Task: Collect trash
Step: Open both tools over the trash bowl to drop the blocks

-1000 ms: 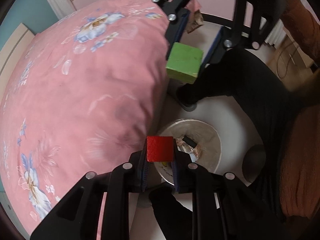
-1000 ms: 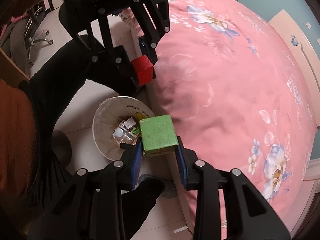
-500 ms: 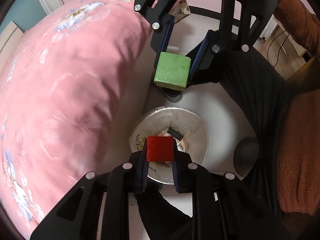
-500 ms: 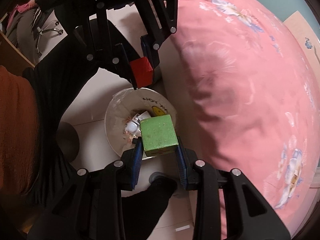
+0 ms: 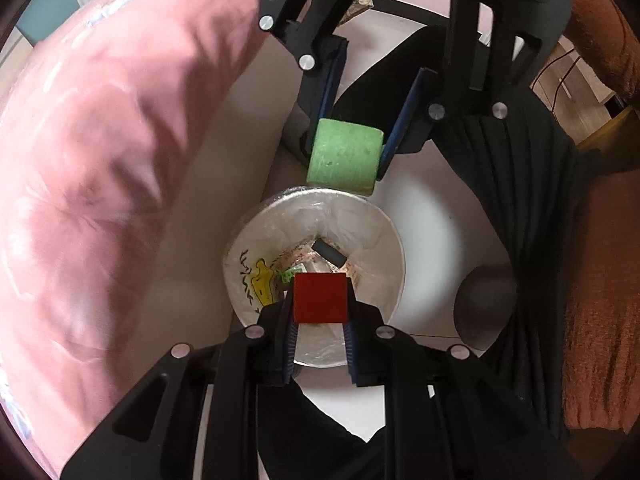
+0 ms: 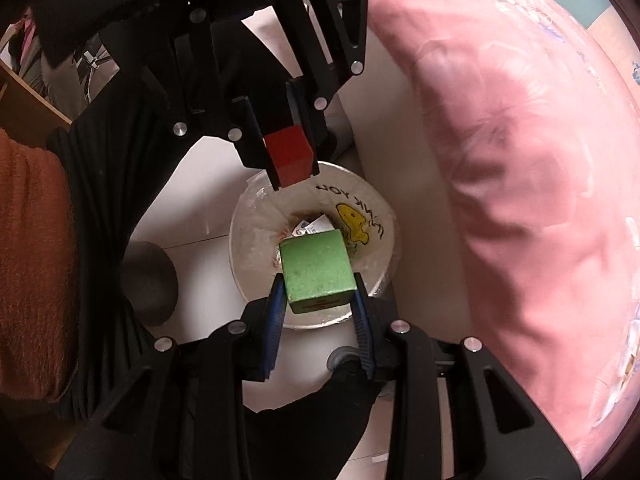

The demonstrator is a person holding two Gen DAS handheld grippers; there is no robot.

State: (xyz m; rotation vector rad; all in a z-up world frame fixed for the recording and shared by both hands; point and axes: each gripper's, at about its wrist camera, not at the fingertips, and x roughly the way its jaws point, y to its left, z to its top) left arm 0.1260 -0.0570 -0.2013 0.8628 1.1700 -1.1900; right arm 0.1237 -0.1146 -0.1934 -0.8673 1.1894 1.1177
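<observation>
Left tongs (image 5: 319,322) clamp the red block (image 5: 320,297), right tongs (image 6: 319,300) clamp the green block (image 6: 317,270), both above the lined bin (image 5: 382,232).

Pink floral quilted bedspread (image 5: 100,200) filling 9 o'clock side of left wrist view, 3 o'clock side in right wrist view (image 6: 520,180). Glossy white tiled floor (image 5: 432,216) at centre, brightly lit. Teal wall patch (image 5: 44,20) at 10 o'clock. Light wooden furniture with dark cables (image 5: 576,80) at 2 o'clock. Wooden shelf edge (image 6: 28,108) at 9 o'clock, right wrist view.
</observation>
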